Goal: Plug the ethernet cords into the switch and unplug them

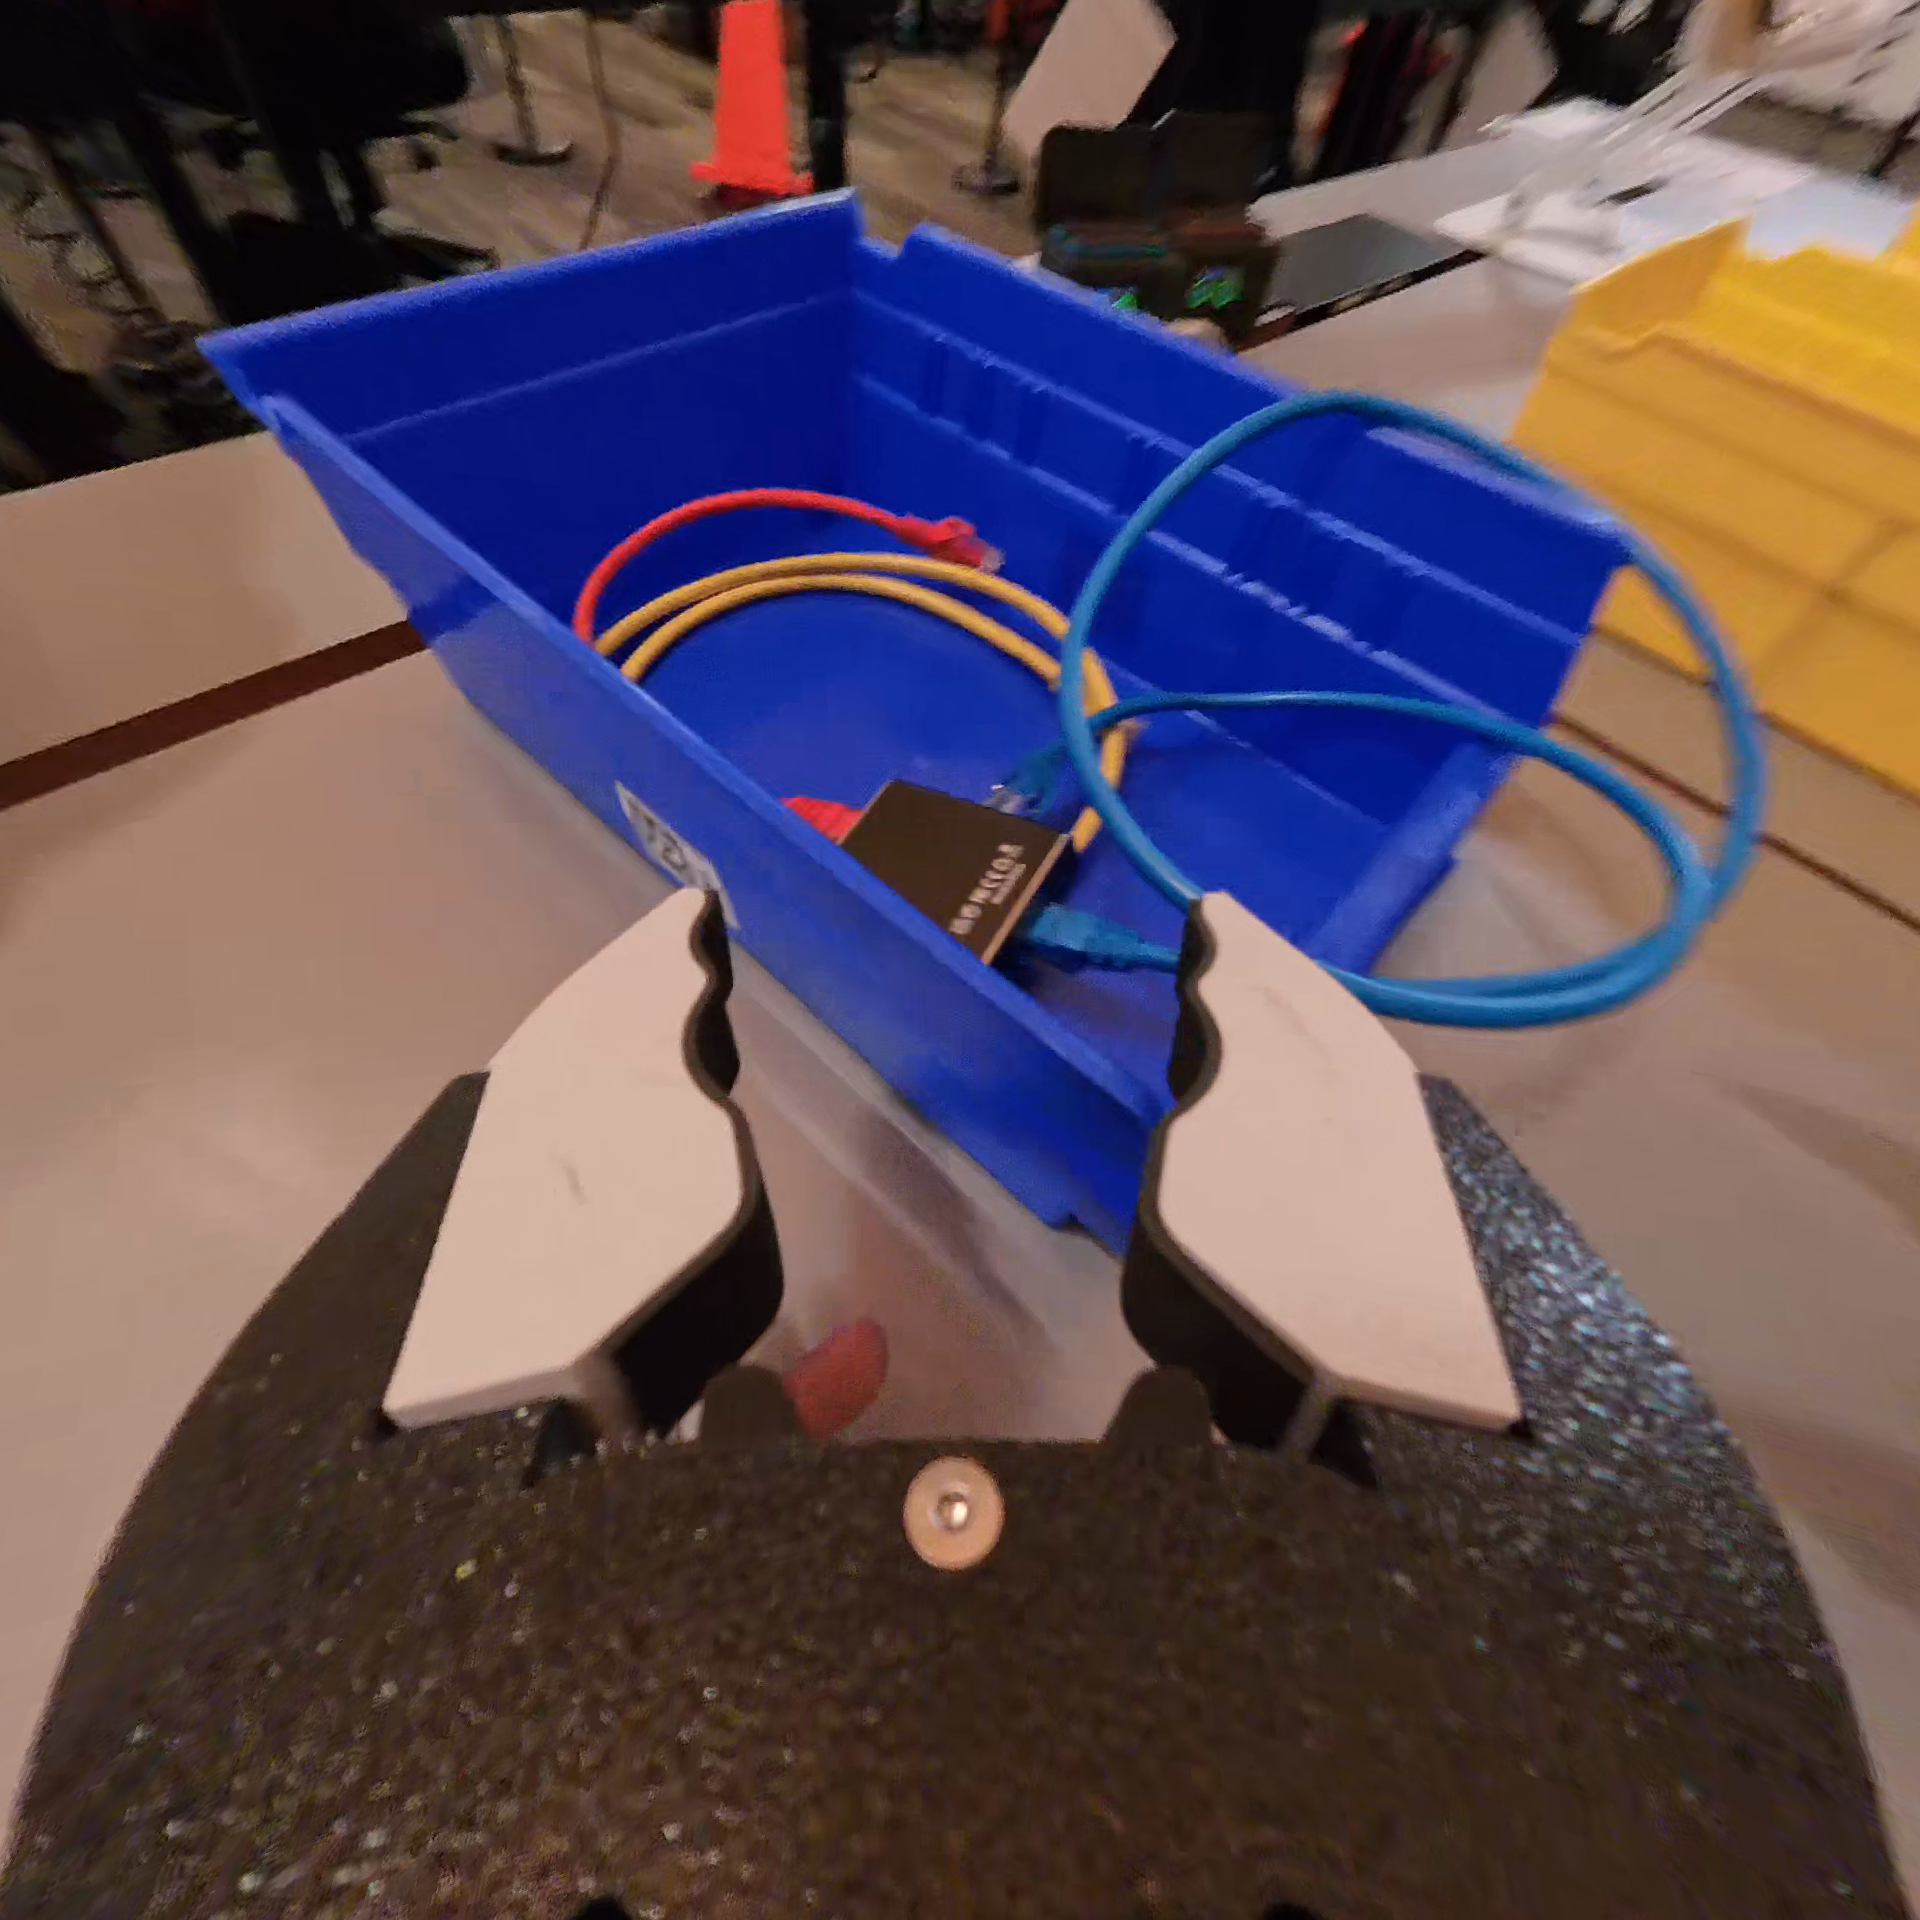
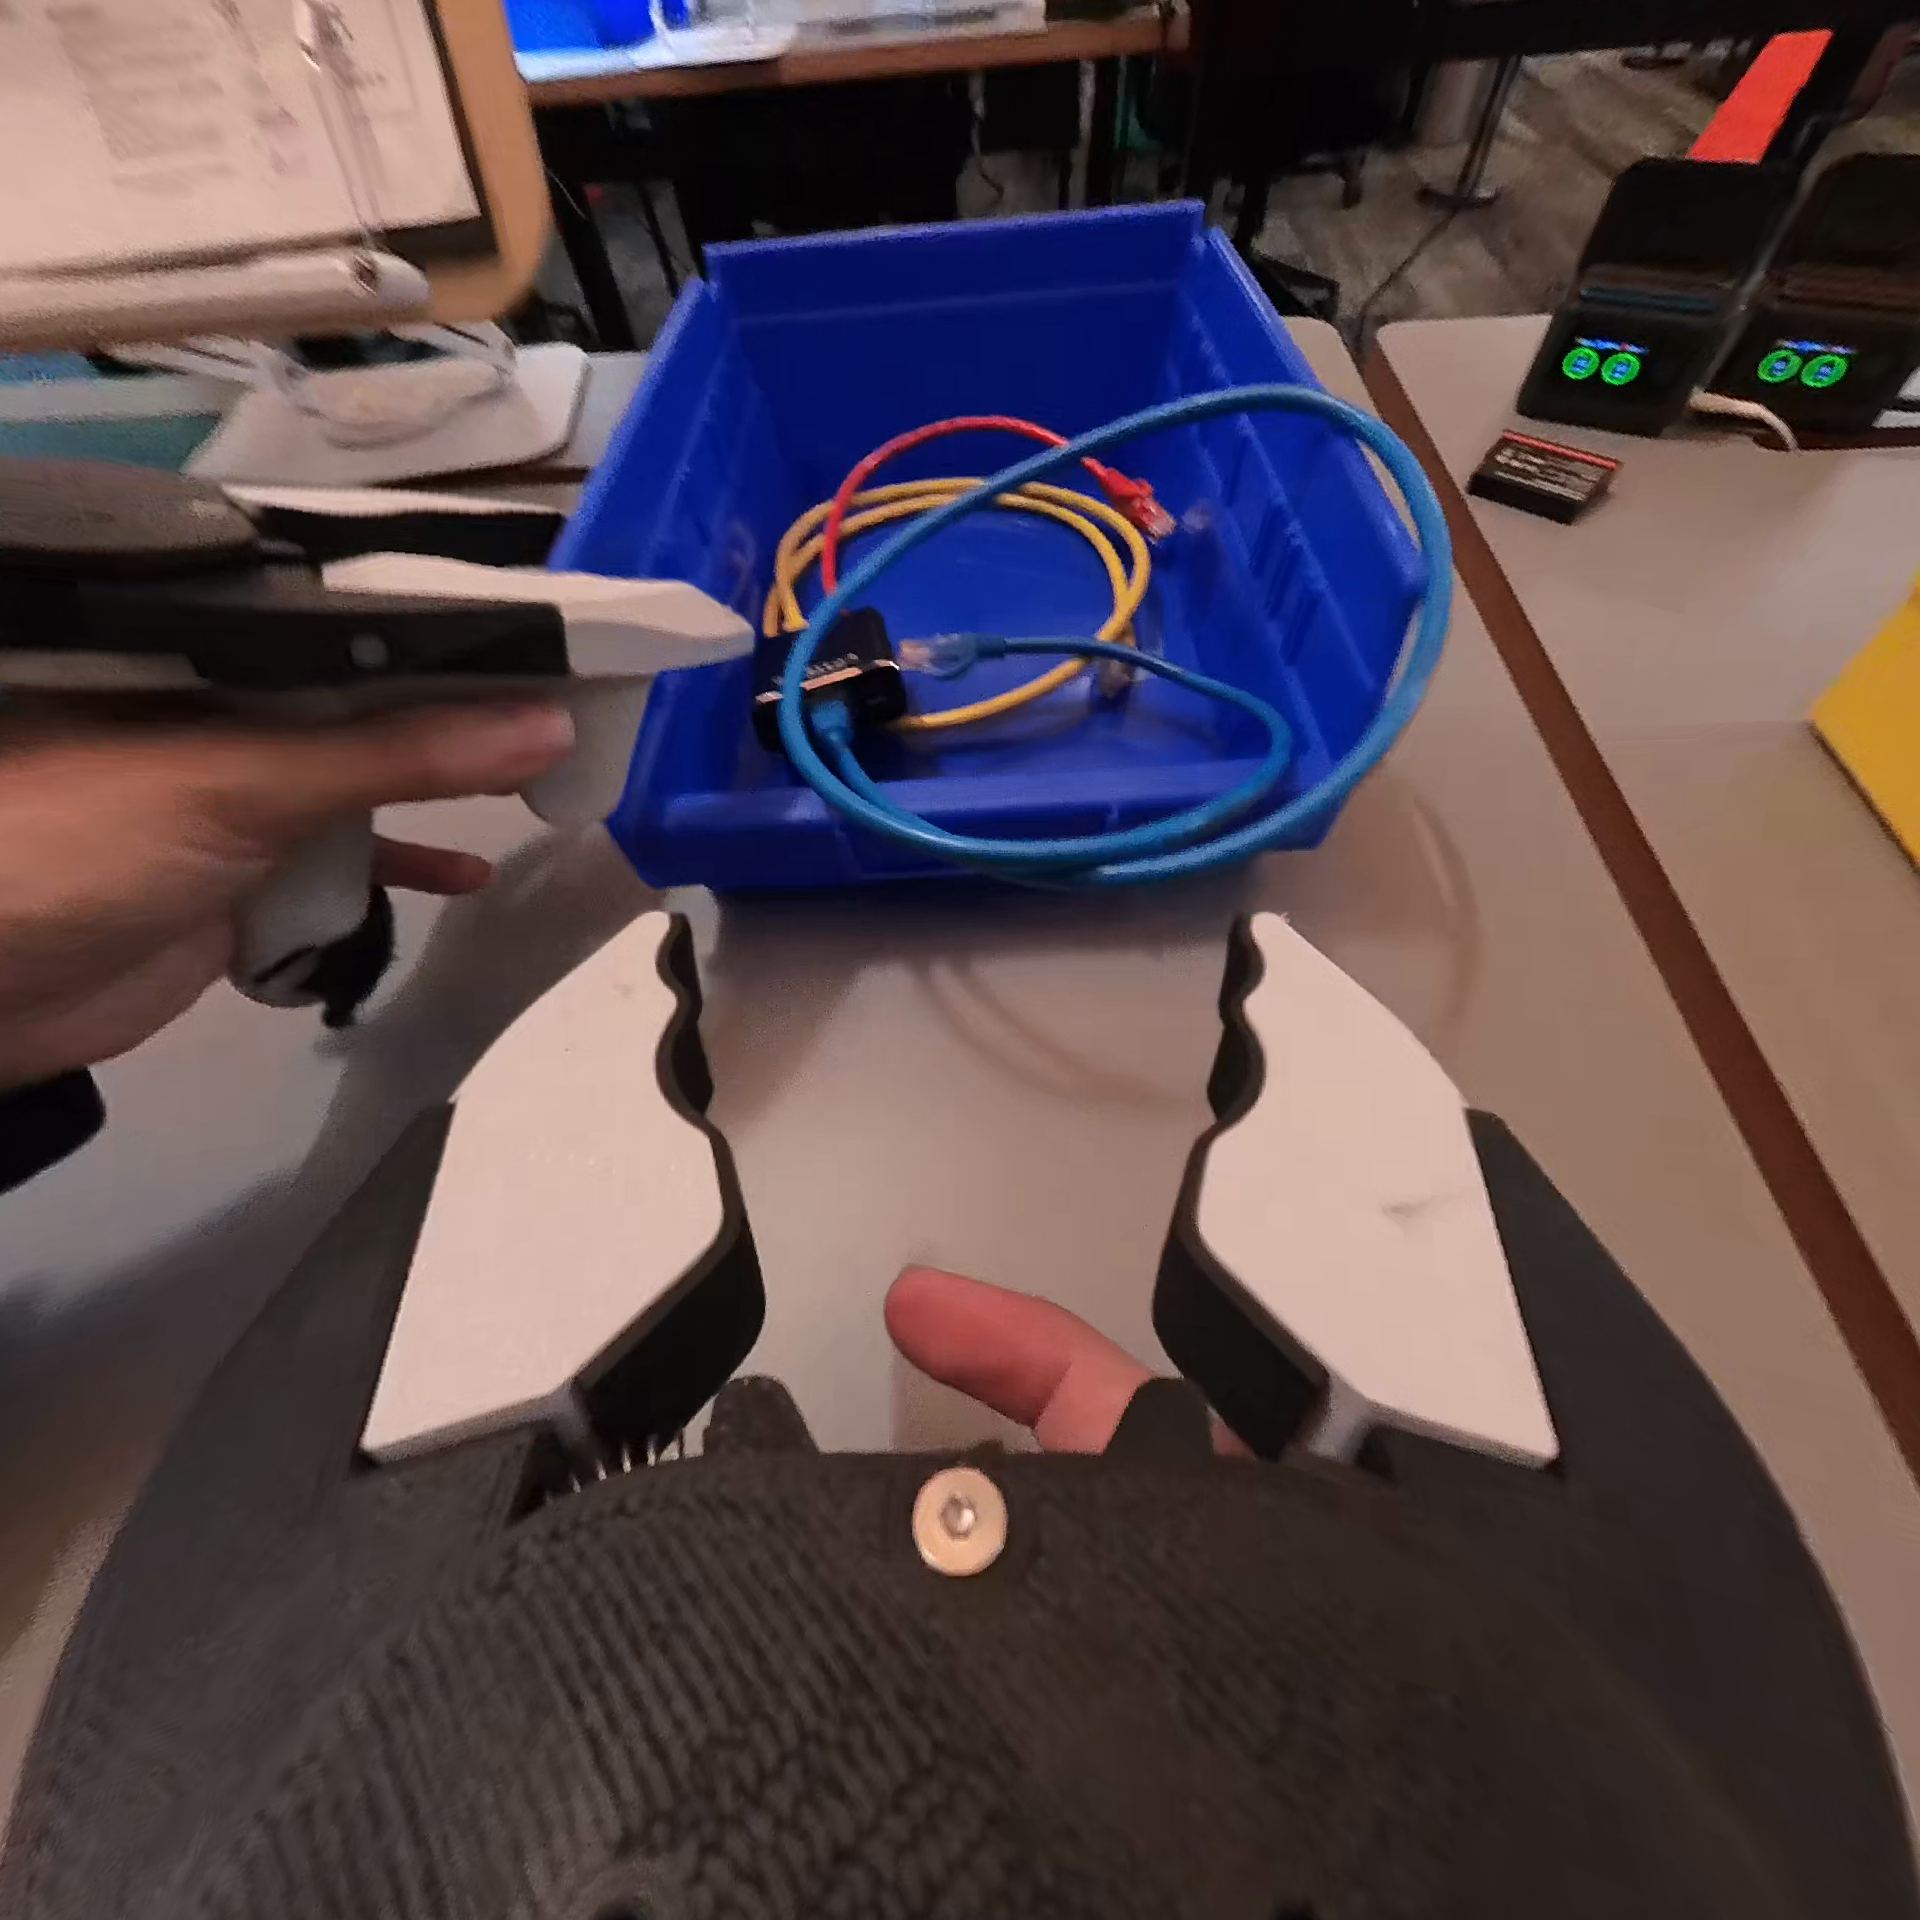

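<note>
A blue bin [image 1: 582,447] [image 2: 1340,582] on the table holds a small black switch [image 1: 956,868] [image 2: 831,665]. A blue cord [image 1: 1725,727] [image 2: 1423,582] is plugged into the switch and loops out over the bin's rim. A yellow cord [image 1: 883,571] [image 2: 1132,571] and a red cord [image 1: 727,509] [image 2: 966,426] lie coiled in the bin. My left gripper [image 1: 951,914] is open and empty at the bin's near wall; it also shows from the side in the right wrist view [image 2: 717,629]. My right gripper [image 2: 956,935] is open and empty, on the table short of the bin.
A yellow bin [image 1: 1745,416] stands to the right. Two black devices with green lights [image 2: 1704,353] and a small black box [image 2: 1548,478] sit on the neighbouring table. An orange cone [image 1: 753,104] is on the floor behind. Papers and a board [image 2: 208,135] lie at left.
</note>
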The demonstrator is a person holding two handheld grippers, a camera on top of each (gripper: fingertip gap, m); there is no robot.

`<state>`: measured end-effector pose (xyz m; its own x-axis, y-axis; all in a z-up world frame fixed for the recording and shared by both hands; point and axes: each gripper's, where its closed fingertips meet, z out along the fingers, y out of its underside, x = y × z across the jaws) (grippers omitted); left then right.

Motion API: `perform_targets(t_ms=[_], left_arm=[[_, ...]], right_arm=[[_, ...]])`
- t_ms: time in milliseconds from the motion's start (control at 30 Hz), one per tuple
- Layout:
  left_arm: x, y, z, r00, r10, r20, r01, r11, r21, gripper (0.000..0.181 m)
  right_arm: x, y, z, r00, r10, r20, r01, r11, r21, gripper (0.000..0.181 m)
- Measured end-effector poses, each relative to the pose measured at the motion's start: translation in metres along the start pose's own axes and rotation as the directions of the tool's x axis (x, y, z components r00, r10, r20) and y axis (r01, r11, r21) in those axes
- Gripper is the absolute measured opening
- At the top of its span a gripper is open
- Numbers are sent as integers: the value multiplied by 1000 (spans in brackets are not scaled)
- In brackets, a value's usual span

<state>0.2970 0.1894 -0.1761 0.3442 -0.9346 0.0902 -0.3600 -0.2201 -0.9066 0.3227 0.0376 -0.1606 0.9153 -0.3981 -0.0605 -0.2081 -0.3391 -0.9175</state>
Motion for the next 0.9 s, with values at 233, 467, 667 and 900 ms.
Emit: perform_targets(t_ms=[233, 467, 667, 900], left_arm=[[-41, -1, 5, 984, 2, 179, 3, 1000, -30, 22], [-103, 25, -66, 994, -21, 110, 22, 1000, -4, 1], [-141, 69, -172, 986, 43, 161, -43, 999, -5, 2], [-191, 117, -292, 959, -48, 278, 29, 997, 73, 1]], right_arm=[[12, -4, -11, 999, 41, 11, -42, 999, 34, 90], [-12, -18, -19, 995, -14, 104, 7, 998, 68, 79], [-110, -40, -27, 933, -108, 344, 85, 993, 81, 90], [-311, -86, -7, 696, -224, 682, 228, 970, 86, 106]])
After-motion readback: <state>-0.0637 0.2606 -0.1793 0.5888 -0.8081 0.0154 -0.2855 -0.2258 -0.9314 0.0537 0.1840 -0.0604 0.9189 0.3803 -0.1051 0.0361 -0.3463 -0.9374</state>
